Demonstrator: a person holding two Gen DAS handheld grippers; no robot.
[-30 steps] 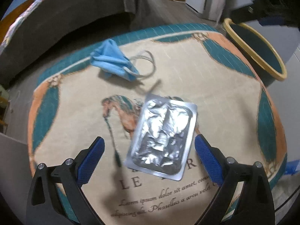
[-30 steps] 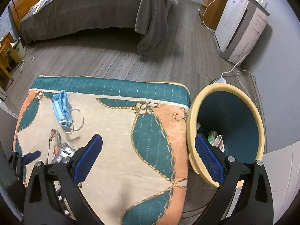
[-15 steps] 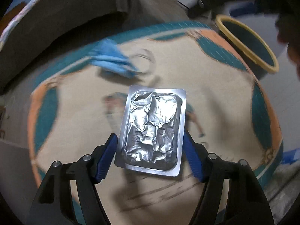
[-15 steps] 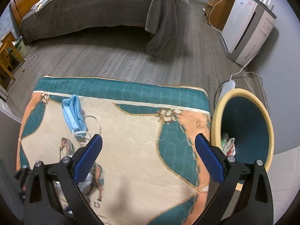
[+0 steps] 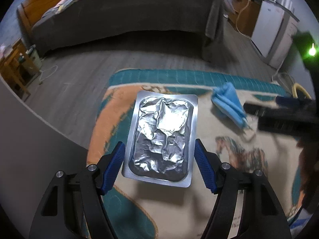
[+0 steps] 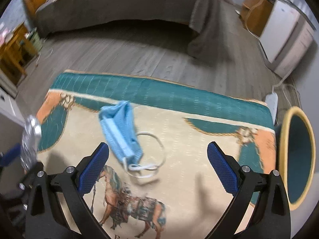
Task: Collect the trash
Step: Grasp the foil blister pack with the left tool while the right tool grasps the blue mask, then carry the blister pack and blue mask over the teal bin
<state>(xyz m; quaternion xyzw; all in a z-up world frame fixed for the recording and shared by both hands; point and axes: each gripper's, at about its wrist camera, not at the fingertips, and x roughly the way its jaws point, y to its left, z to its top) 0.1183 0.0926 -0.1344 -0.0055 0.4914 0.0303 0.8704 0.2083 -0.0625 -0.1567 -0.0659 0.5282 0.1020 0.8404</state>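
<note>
A: Status of the left gripper (image 5: 159,160)?

B: Jaws clamped on the foil blister pack (image 5: 162,135); a second ago it lay flat on the desk (image 5: 235,189), now it is lifted clear; pickup done, disposal pending.

A: And the right gripper (image 6: 157,166)?

B: Jaws wide, holding nothing, above the blue face mask (image 6: 121,132) lying on the desk.

A: Container?

B: Yellow-rimmed bin (image 6: 297,159) beside the desk; contents probably hidden at this angle.

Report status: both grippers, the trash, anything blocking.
Left gripper shut on foil blister pack, lifted off the cloth. Right gripper open, jaws wide, over blue face mask. Bin at right, path clear.
</note>
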